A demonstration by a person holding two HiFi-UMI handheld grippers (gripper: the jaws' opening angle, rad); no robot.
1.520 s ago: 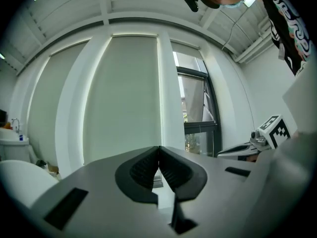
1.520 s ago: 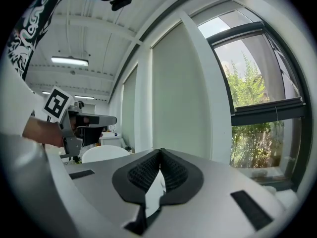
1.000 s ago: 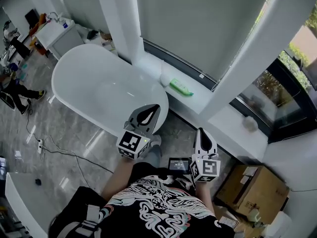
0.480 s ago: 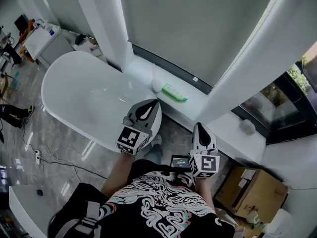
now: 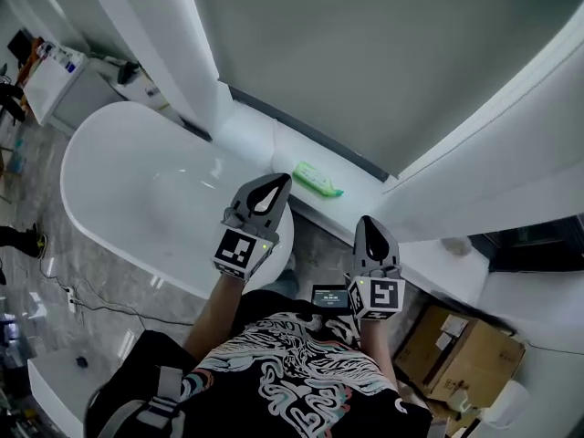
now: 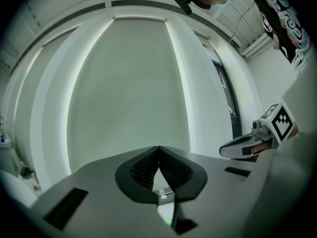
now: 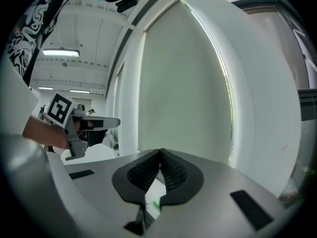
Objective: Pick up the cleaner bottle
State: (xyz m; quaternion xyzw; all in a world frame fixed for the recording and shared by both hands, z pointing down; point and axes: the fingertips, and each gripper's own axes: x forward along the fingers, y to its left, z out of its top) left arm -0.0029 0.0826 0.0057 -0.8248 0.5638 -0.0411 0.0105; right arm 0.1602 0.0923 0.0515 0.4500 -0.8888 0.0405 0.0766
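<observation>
One cleaner bottle (image 5: 317, 179) (lying flat) on sill (image 5: 256, 136) beside bathtub (image 5: 137, 190)

In the head view the bottle (image 5: 318, 179) is too small for its label to be read. Each gripper view shows only a green sliver through the gap under the closed jaw tips, at 6 o'clock, too little to give any shape.

The left gripper (image 5: 281, 182) covers the tub's (image 5: 137, 190) rim at the tub's 4 o'clock end. The print on the small screen (image 5: 330, 296) between the person's arms is too small to read. A pale round thing (image 5: 453, 245) on the ledge at 3 o'clock is too small to identify, as are the things on the table (image 5: 46, 71) at 10 o'clock. A bystander's leg (image 5: 16, 239) is cut off by the 9 o'clock edge.
</observation>
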